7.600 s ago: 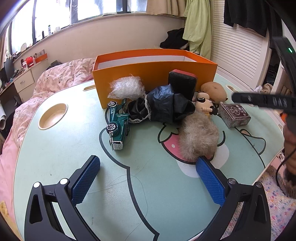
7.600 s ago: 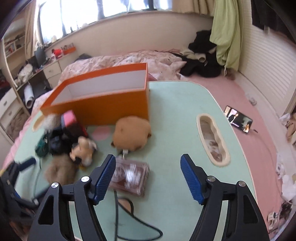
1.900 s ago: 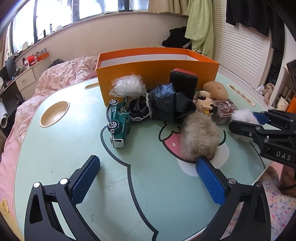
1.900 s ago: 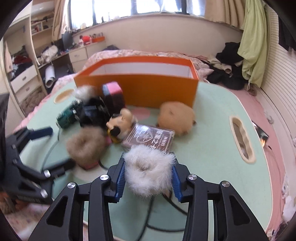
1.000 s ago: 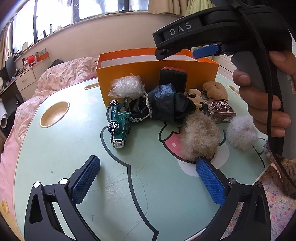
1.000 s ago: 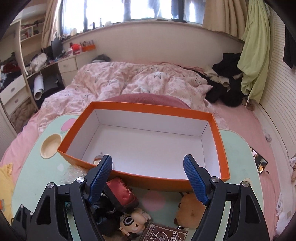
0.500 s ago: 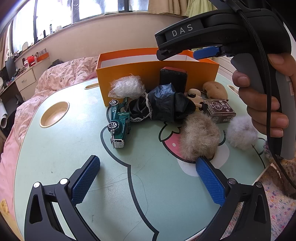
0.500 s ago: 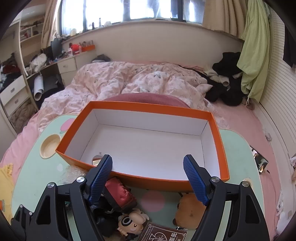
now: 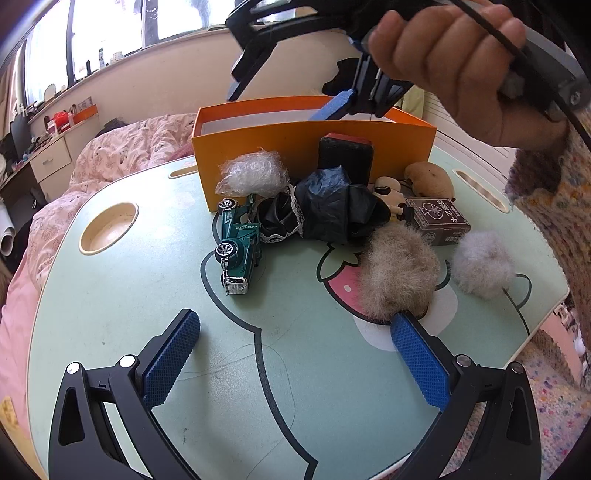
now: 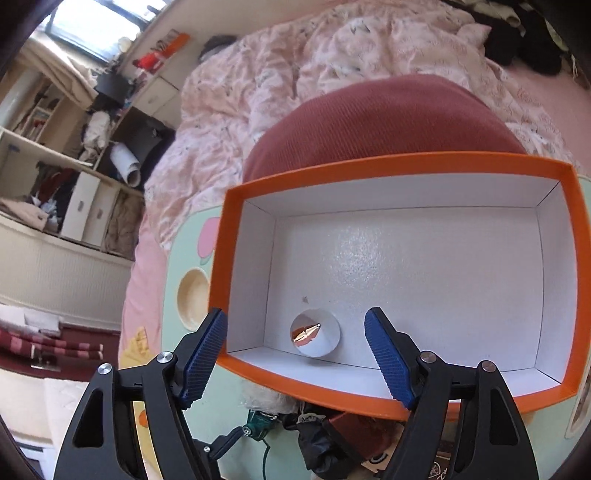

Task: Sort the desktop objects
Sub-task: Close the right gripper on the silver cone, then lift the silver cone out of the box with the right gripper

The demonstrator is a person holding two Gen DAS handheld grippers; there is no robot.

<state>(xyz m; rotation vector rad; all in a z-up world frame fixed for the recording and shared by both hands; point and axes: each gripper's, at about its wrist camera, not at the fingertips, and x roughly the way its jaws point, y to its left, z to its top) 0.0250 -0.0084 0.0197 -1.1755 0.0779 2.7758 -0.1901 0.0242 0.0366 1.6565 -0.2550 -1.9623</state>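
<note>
On table (image 9: 110, 295): two fur pompoms (image 9: 397, 271), one orange box (image 9: 314, 147)

Left gripper (image 9: 295, 354): matte black skeletal frame with triangular cut-outs, silver round screws at the finger pivots, blue knurled rubber pads (image 9: 421, 363). Right gripper (image 10: 295, 354): same black frame, silver screws, ribbed blue pads. Right hand (image 9: 450, 59), at 1 o'clock, wears a speckled multicolour knitted sleeve (image 9: 554, 206); thin black cable (image 9: 491, 35) crosses the grey handle.

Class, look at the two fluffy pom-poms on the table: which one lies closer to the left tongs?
The larger tan pom-pom, lying right beside the left tongs' blue pad; the smaller white pom-pom sits farther out, near the table edge.
</note>
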